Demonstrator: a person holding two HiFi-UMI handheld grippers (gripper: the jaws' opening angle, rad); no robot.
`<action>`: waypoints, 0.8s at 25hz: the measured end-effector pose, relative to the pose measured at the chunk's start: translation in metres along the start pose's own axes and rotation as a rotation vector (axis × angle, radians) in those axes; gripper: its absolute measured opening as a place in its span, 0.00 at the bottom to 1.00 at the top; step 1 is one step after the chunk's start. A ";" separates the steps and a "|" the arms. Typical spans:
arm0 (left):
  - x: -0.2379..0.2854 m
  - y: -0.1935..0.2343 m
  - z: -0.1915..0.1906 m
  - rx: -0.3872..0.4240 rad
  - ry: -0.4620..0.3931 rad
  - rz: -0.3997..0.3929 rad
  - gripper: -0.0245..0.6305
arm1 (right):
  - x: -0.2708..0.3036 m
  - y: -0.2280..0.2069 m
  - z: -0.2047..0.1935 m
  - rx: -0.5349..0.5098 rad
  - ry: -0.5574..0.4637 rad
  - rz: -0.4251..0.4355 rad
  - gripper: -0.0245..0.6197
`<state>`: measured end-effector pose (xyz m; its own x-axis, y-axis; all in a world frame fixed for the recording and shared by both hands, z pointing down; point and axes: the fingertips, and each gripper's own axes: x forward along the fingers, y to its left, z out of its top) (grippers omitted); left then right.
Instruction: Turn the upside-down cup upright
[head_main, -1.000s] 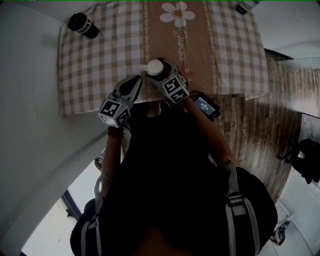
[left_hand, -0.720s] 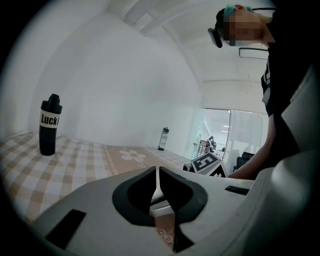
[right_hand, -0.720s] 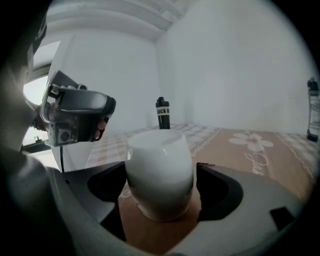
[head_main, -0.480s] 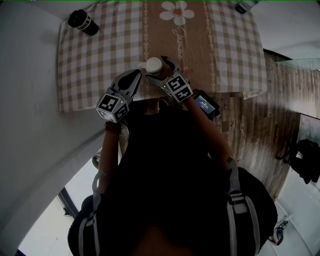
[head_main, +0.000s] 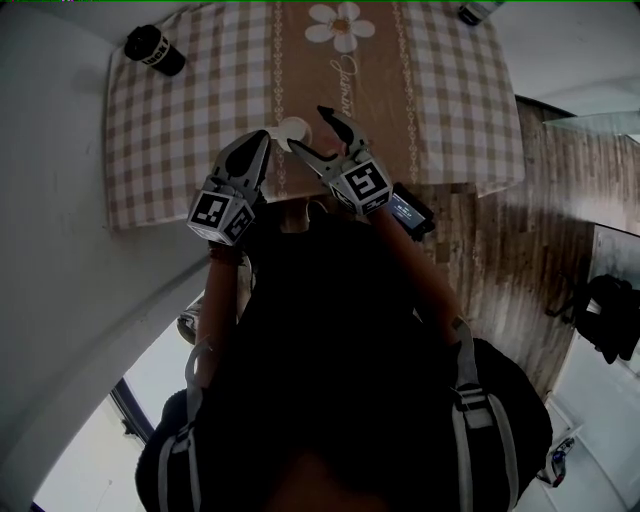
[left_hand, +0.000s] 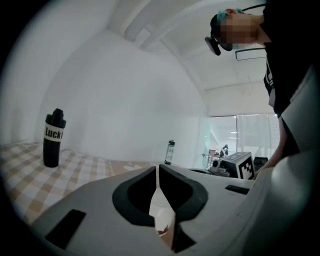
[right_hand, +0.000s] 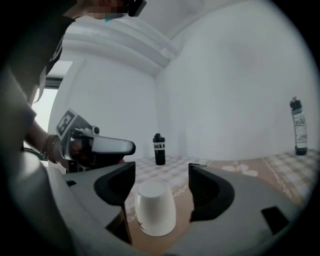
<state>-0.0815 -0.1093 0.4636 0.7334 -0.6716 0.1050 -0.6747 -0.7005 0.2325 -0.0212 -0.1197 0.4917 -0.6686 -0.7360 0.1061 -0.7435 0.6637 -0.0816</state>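
The cup (right_hand: 154, 209) is standing rim-down on the brown middle strip of the bench (head_main: 190, 110), close to its near edge. The right claw (right_hand: 161, 172) is hanging above it with jaws wide, having just been closing a little. The cup is sitting low in the gap, touching neither pad. The left claw (left_hand: 158, 175) is hovering just beside, pinched narrow with nothing in it. To grip well, I judge the right claw should be coming down until its pads are facing the middle of the cup's wall, centred so both meet it together. It should be closing gently, since the tapered side is likely to slip. Lifting before rolling the wrist should be keeping the rim off the bench
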 end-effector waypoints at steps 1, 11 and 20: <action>0.000 0.002 0.005 0.010 -0.025 0.030 0.05 | -0.002 0.001 0.005 -0.006 -0.022 0.009 0.53; -0.003 0.007 0.018 0.132 -0.104 0.245 0.05 | -0.018 0.014 0.048 -0.009 -0.140 0.046 0.39; 0.000 -0.011 0.017 0.194 -0.111 0.247 0.02 | -0.024 0.016 0.064 -0.019 -0.189 0.023 0.24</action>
<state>-0.0755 -0.1053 0.4444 0.5398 -0.8414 0.0263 -0.8418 -0.5393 0.0237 -0.0173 -0.1000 0.4239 -0.6771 -0.7311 -0.0839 -0.7286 0.6820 -0.0633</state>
